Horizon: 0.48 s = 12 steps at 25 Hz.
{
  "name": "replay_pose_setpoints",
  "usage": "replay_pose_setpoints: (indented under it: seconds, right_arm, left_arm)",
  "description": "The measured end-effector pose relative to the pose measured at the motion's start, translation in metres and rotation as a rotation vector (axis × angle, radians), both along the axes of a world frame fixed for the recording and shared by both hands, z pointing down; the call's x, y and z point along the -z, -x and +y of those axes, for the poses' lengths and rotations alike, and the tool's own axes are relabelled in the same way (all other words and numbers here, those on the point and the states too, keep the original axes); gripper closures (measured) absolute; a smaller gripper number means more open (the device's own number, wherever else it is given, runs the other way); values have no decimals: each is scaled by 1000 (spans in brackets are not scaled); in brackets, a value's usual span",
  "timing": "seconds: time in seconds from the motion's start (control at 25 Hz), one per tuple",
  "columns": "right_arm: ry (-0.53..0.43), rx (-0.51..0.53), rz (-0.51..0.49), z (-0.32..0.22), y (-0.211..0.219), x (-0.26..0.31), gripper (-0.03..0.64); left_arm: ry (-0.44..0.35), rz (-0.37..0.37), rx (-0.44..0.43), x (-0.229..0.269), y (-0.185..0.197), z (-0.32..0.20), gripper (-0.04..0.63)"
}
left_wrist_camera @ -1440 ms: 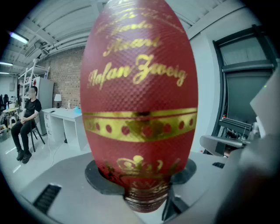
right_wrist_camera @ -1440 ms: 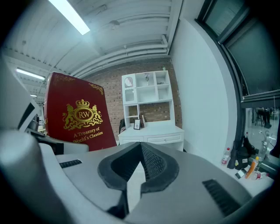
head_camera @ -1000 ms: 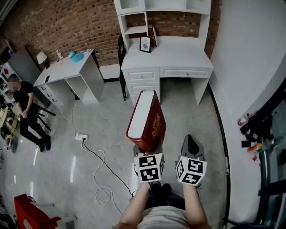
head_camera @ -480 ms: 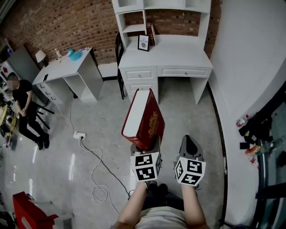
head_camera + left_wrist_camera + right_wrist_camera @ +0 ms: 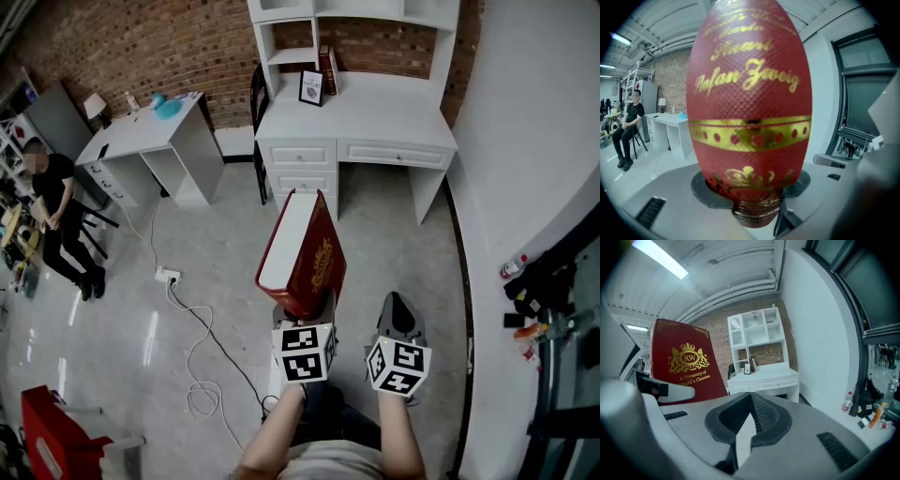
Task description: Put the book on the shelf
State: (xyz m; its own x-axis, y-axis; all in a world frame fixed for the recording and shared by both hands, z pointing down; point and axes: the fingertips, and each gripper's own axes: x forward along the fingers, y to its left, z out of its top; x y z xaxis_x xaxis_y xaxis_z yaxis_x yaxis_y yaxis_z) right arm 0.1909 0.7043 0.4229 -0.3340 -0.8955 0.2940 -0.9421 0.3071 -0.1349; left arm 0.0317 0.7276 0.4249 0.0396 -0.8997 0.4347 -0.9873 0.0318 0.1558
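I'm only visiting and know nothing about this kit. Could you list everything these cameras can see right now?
red book: one, red with gold print, upright in the left tongs
white desk with shelves: one, white, against the brick wall ahead
picture frame: one, black, on that desk
standing books: a couple, dark red, beside the frame
small desk: one, white, further left along the wall
turquoise item: one, on the small desk
seated person: one, black clothes, far left
power strip and cable: one, white, on the floor
bottle: one, pale with a red top, by the right wall
left tongs: one, grey, shut on the book
right tongs: one, grey, shut, empty
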Motion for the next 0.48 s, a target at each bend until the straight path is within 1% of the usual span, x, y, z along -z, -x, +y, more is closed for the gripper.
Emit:
replay_pose_setpoints:
  seconds: [0.12, 0.24, 0.48]
  right_arm:
    - [1, 4, -1, -7, 2, -2, 600]
    - [-1, 2, 1, -21, 4, -2, 600]
    - [-8, -14, 9, -64, 11, 0, 601]
  left_arm:
    - [1, 5, 9, -1, 3, -9, 348]
    - [7, 10, 0, -4, 4, -23, 348]
    - [2, 17, -21, -4, 10, -68, 348]
